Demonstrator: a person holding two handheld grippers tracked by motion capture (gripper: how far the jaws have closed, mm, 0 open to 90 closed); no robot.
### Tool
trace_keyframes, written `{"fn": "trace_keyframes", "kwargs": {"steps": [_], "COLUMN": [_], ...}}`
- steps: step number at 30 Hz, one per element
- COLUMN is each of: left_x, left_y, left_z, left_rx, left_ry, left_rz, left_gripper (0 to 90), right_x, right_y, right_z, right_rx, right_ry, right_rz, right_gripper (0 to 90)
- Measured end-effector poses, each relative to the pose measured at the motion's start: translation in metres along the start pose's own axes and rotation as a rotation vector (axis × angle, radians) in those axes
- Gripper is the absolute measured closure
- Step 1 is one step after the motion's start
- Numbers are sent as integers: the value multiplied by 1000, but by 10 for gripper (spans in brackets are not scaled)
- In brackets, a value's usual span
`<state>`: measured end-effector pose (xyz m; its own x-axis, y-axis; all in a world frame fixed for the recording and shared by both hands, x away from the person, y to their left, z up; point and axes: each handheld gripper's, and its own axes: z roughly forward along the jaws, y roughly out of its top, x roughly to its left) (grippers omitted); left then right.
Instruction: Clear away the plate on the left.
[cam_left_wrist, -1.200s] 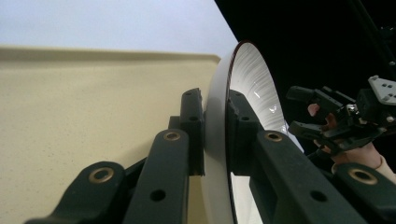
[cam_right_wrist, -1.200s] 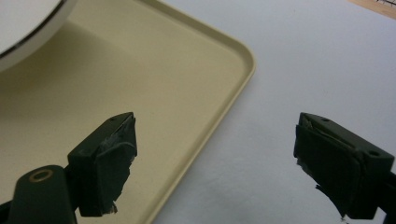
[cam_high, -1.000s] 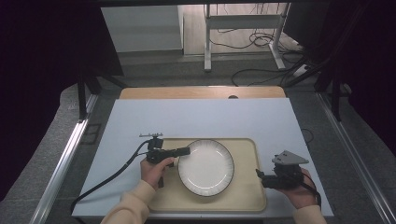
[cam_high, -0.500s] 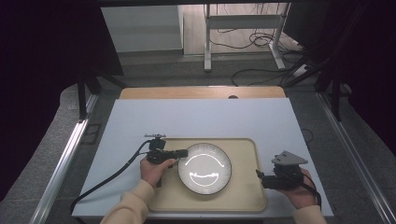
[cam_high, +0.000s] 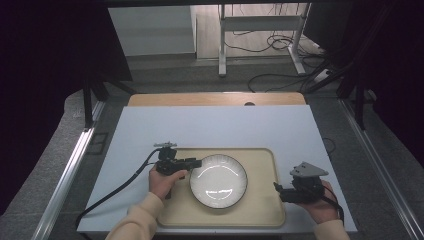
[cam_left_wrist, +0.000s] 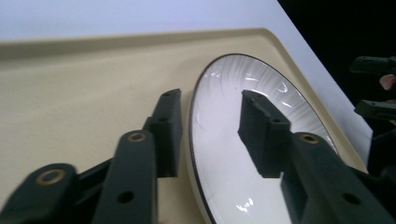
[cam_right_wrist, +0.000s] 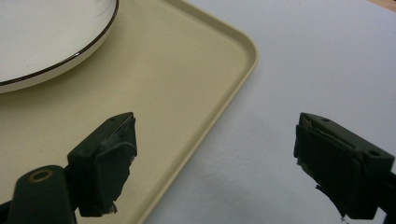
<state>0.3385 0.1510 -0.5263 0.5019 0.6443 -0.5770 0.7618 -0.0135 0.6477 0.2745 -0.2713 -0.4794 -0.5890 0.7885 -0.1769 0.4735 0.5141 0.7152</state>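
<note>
Plate (cam_high: 218, 180), white and dark-rimmed, lies flat mid-tray (cam_high: 260, 210) on the tabletop (cam_high: 210, 125). The left tongs (cam_high: 194, 163) straddle its left rim, level, pointing right; their jaws have just been opening, pads off the rim. The right tongs (cam_high: 275, 187) gape wide over the tray's right edge, pointing left.

The far half of the bench (cam_high: 215, 125) lies bare, open to either hand. Nearer, the tray (cam_high: 260, 160) (with a raised rim) and its plate (cam_high: 218, 180) stand between the two hands.
</note>
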Motion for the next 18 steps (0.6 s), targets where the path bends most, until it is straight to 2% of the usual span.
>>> {"fn": "trace_keyframes", "kwargs": {"steps": [3, 6, 9, 12, 14, 16, 18], "left_x": [1, 0, -2, -5, -8, -10, -11], "left_y": [2, 3, 6, 8, 7, 7, 9], "left_z": [-2, -4, -9, -16, -20, -25, -28], "left_rx": [-4, 0, -12, -20, -14, -19, -28], "left_ry": [5, 25, 44, 38, 74, 115, 119], "left_rz": [8, 33, 19, 26, 60, 94, 99], "left_gripper": [532, 503, 474, 434, 391, 391, 386], "right_x": [0, 2, 4, 5, 6, 6, 5], "right_y": [1, 2, 2, -1, -1, -2, -4], "right_z": [0, 1, 1, 0, -1, -1, -2], "right_rx": [-4, -12, -9, -11, -13, -11, -5], "right_ry": [6, 17, 27, 33, 39, 39, 37], "right_rz": [7, 9, -1, 9, 10, 0, -4], "right_gripper": [139, 139, 139, 139, 139, 139, 139]}}
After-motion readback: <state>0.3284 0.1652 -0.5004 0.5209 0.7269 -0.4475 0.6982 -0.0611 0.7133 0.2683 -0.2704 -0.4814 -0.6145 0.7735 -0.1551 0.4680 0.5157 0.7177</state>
